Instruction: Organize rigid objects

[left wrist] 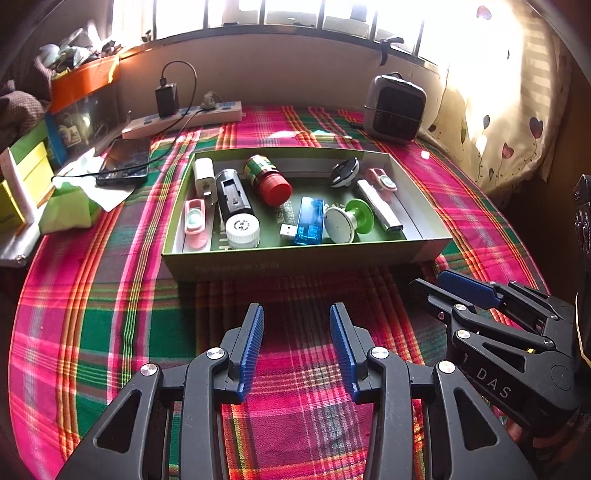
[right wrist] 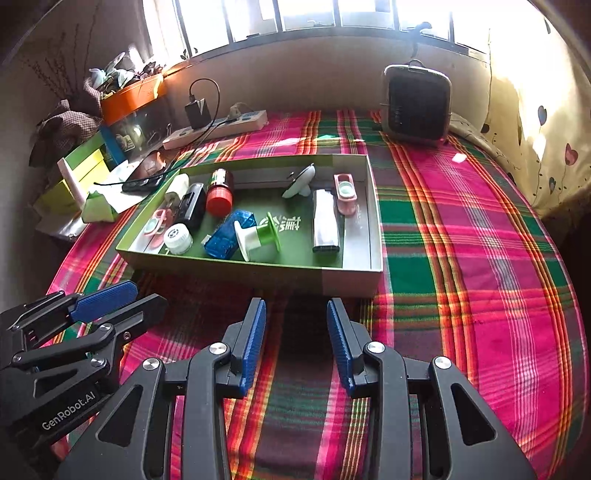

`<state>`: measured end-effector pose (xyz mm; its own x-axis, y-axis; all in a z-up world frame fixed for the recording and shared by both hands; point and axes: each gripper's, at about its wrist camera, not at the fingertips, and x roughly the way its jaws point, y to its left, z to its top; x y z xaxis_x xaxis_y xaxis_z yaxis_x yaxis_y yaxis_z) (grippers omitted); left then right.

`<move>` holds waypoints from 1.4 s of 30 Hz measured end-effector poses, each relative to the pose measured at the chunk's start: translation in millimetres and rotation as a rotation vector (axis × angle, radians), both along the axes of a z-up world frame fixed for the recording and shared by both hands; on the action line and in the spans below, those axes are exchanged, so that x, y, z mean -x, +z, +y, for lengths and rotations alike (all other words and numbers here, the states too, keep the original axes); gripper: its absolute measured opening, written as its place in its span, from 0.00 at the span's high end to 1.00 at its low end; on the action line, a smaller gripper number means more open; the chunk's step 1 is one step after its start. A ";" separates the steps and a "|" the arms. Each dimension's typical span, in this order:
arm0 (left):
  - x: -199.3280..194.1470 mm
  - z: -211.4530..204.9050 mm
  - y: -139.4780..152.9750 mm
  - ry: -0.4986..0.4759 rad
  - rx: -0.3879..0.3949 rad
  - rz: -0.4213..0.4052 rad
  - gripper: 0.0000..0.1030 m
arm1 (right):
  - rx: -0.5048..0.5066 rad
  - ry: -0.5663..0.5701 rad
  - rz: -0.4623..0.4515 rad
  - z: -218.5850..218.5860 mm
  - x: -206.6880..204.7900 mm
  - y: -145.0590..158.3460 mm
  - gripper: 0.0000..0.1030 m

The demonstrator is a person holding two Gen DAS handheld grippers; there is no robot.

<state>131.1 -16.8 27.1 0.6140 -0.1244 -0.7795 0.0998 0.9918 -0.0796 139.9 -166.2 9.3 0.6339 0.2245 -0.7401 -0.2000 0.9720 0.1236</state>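
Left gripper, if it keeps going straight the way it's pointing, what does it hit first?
Probably the plaid cloth just short of the green box; its near wall comes next. Depth is hard to judge.

Blown-out daylight from the window, glare on the curtain, fisheye bending, dark vignetted corners, foreground shadowed

Bare plaid cloth lies open beneath and ahead of both grippers, up to the near wall of the box straight in front. Small items crowd the box floor. Beyond it, a heater stands far right, a power strip and clutter far left.
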 end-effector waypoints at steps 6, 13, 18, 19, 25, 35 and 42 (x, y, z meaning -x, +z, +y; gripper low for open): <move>7.7 3.2 -11.7 0.021 -0.015 0.018 0.65 | 0.009 -0.016 0.036 -1.9 8.4 -13.1 0.65; 11.6 2.7 -20.6 0.038 -0.037 0.026 0.64 | 0.022 -0.015 0.037 -0.6 15.1 -19.2 0.65; 13.2 0.7 -21.7 0.059 -0.047 0.005 0.64 | 0.040 -0.014 0.027 1.8 18.9 -19.5 0.65; 13.8 -0.2 -22.0 0.066 -0.050 0.001 0.64 | 0.048 -0.018 0.024 2.3 20.0 -19.9 0.64; 15.6 -9.3 -24.2 0.077 -0.088 -0.018 0.57 | 0.124 -0.036 0.014 7.8 25.7 -21.2 0.58; 14.9 -12.5 -24.7 0.080 -0.097 -0.015 0.51 | 0.124 -0.077 0.023 1.0 25.3 -22.3 0.44; 14.9 -12.6 -24.4 0.079 -0.098 -0.015 0.50 | 0.123 -0.083 0.026 -0.6 24.8 -23.0 0.41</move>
